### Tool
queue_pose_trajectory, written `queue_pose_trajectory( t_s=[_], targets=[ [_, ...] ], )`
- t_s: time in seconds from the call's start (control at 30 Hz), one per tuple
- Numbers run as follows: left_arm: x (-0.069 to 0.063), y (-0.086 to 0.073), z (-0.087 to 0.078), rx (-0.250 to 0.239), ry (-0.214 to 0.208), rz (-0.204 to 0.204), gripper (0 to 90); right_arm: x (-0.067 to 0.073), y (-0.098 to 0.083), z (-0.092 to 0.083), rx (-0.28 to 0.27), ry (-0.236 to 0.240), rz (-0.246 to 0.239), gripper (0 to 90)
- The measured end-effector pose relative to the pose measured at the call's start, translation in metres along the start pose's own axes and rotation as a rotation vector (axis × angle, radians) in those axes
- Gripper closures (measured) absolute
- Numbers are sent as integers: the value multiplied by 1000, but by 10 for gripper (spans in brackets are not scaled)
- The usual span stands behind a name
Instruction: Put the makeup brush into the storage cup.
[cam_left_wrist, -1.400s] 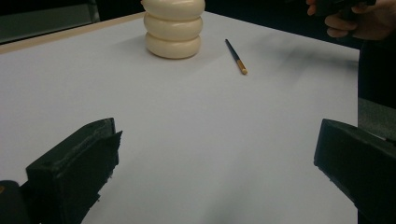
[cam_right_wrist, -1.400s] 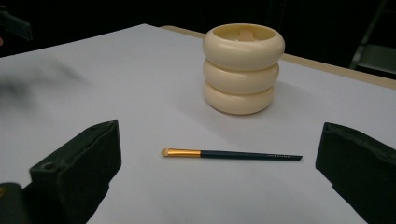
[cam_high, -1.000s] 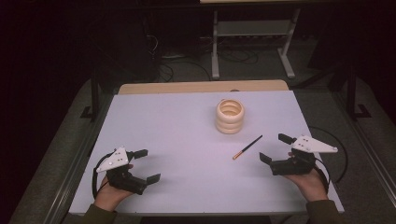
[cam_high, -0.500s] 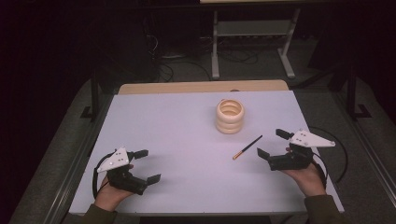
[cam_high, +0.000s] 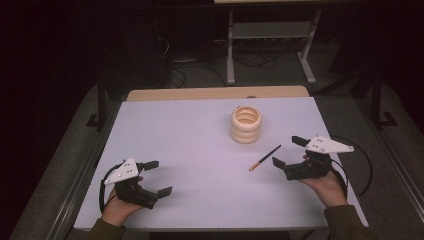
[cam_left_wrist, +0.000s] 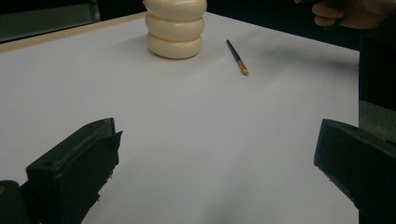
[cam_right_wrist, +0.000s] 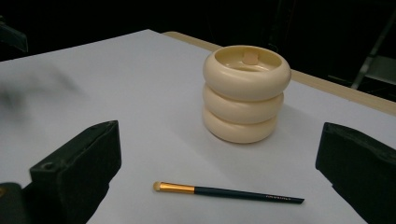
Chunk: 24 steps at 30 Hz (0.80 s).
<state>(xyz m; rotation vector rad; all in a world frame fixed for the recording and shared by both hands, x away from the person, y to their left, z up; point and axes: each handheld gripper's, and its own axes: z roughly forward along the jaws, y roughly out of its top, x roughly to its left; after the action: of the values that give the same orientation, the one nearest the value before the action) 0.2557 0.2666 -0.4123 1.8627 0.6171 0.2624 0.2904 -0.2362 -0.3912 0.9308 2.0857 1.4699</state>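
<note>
Makeup brush (cam_high: 265, 158) lies flat on the white table (cam_high: 190, 145), between the cream ribbed holder (cam_high: 246, 124) and the right gripper (cam_high: 288, 154), just ahead of that gripper's spread jaws and well apart from the left gripper (cam_high: 157, 177), whose jaws are also spread and hold nothing. The brush's long axis runs diagonally in the high view: the gold ferrule and tip point toward the person, the dark handle toward the table's far right. In the right gripper view it lies almost crosswise between the jaws (cam_right_wrist: 227, 192), so the right hand is the likely one to take it. The handle is thin, smooth and dark; the holder is glossy, three stacked rounded rings, open-topped.
</note>
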Motion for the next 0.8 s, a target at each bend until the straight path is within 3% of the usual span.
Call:
queue_pose_trajectory(
  t_s=[0.8],
  targets=[
    [0, 0, 2, 1, -6, 3, 0, -8, 15, 12, -32, -9, 12, 0]
  ],
)
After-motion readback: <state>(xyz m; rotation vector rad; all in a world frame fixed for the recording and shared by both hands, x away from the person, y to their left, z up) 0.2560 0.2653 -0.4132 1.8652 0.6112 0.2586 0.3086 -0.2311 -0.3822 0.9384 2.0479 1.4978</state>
